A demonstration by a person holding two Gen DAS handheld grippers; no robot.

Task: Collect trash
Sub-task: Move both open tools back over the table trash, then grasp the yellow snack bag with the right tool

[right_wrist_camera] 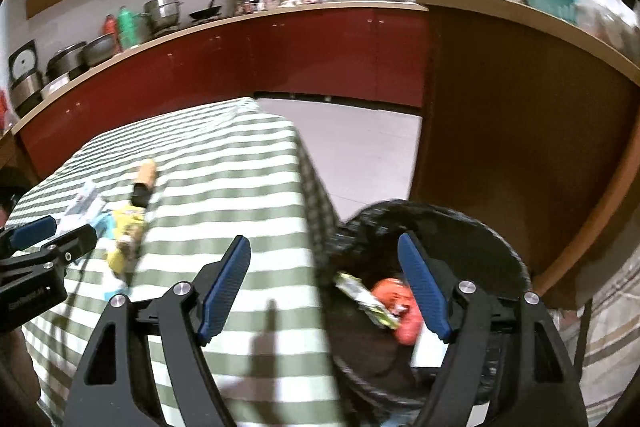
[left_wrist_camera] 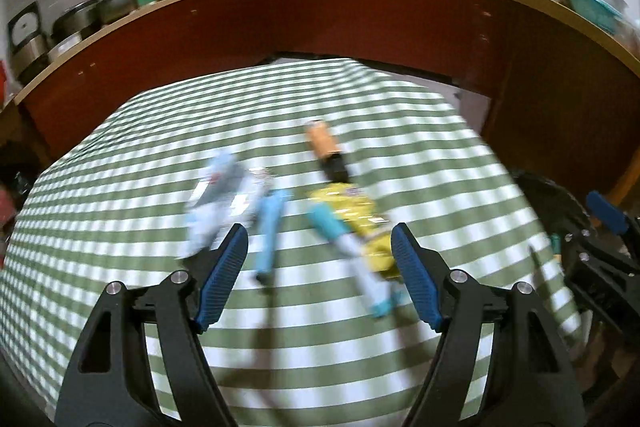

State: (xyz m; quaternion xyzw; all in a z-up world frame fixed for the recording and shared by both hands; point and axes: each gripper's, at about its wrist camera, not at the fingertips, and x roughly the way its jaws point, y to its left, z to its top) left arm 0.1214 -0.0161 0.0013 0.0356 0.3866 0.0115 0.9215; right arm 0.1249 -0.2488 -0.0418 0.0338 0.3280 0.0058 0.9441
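left tool (left_wrist_camera: 319,247): held wide open, empty, over litter (left_wrist_camera: 348,211) on table (left_wrist_camera: 120,187) | right tool (right_wrist_camera: 324,259): held wide open, empty, above bin (right_wrist_camera: 500,239) right of table

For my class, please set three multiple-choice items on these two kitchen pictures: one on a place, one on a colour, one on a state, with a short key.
1. Where does the black bin stand?
A. on the counter
B. beside the table's edge
C. under the window

2. What colours is the tablecloth?
A. red and black
B. plain blue
C. green and white

3. How does the right gripper stand?
A. open, holding nothing
B. shut on a wrapper
C. shut on a bottle

Key: 1 B, the bin sits just past the cloth's edge; 2 C, green and white checks; 3 A, its blue pads stand apart with nothing between.
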